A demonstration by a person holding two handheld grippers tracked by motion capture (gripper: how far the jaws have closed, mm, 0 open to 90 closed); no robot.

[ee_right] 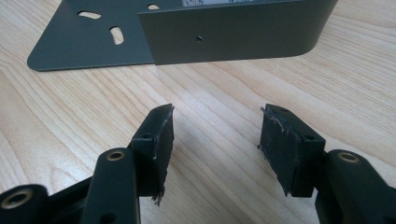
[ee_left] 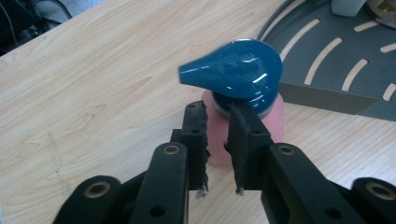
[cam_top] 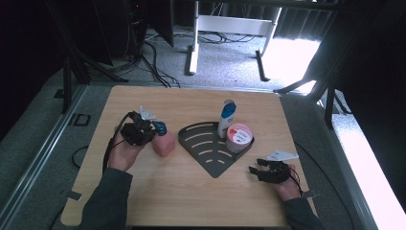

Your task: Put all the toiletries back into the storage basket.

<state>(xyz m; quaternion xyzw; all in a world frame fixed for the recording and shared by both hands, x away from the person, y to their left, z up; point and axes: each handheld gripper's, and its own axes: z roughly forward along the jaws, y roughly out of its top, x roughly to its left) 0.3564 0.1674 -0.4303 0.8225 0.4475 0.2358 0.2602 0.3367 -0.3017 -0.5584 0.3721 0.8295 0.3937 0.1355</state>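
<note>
Left gripper [ee_left: 217,116] fingers sit narrowly parted, released just short of the pink pump bottle [ee_left: 243,88] left of the tray [cam_top: 215,153]; its base is hidden. Right gripper [ee_right: 215,135] gapes empty.

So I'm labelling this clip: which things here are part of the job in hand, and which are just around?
In the job:
- pink soap bottle with its blue pump, left gripper fingers open close around its neck
- dark slotted tray beside it

Just around:
- white tube and round tub, standing in the tray
- right gripper, open over bare wooden table
</note>
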